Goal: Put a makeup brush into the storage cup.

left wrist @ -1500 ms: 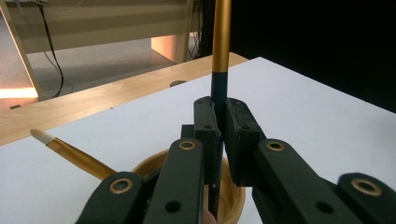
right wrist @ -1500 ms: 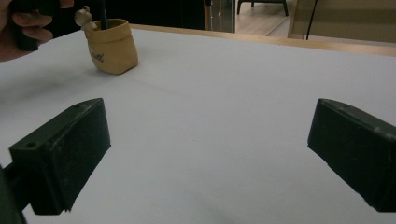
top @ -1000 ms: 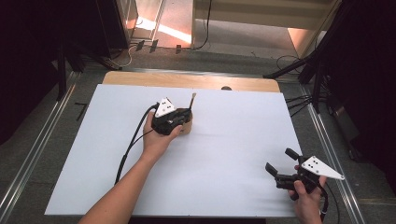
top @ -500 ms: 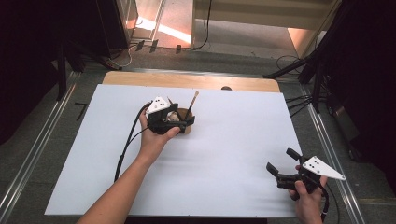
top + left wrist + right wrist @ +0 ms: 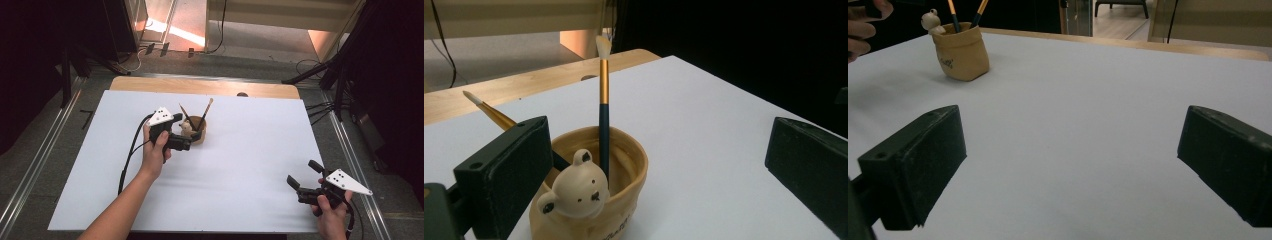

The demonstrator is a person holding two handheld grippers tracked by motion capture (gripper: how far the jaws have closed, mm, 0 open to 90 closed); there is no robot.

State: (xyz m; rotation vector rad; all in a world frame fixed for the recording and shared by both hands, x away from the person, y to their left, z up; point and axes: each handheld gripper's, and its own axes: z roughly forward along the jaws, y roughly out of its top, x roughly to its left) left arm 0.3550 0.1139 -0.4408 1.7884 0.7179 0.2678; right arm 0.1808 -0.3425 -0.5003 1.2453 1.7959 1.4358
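A: Where is the holder?

B: The bear-faced brush pot (image 5: 196,131) stands upright toward the far middle of the white tabletop (image 5: 250,150), with 2 brushes in it. The left tool (image 5: 192,136) sits just beside it on its left.

A: Is that tool gripping the pot?

B: No. Its jaws have just been opening and now stand wide. In the left gripper view the pot (image 5: 624,200) lies between them, and the far jaw is clearly apart from it. The near jaw overlaps the pot's rim, so I cannot tell whether it touches.

A: And the brushes?

B: The upright brush (image 5: 603,115) shows whole, its pale tip up. The leaning brush (image 5: 494,114) slants away, and its lower part is hidden behind the near jaw. From above, both brush tips are thin and hard to make out.

A: Anything cut off?

B: The pot's base runs off the bottom of the left gripper view, and the print on its front is too small to read.

A: The other hand?

B: The right tool (image 5: 305,180) is at the near right corner of the tabletop, well apart from the pot, jaws wide with nothing between them. In the right gripper view the pot (image 5: 960,52) sits far off at upper left, its brushes cropped by the top edge.
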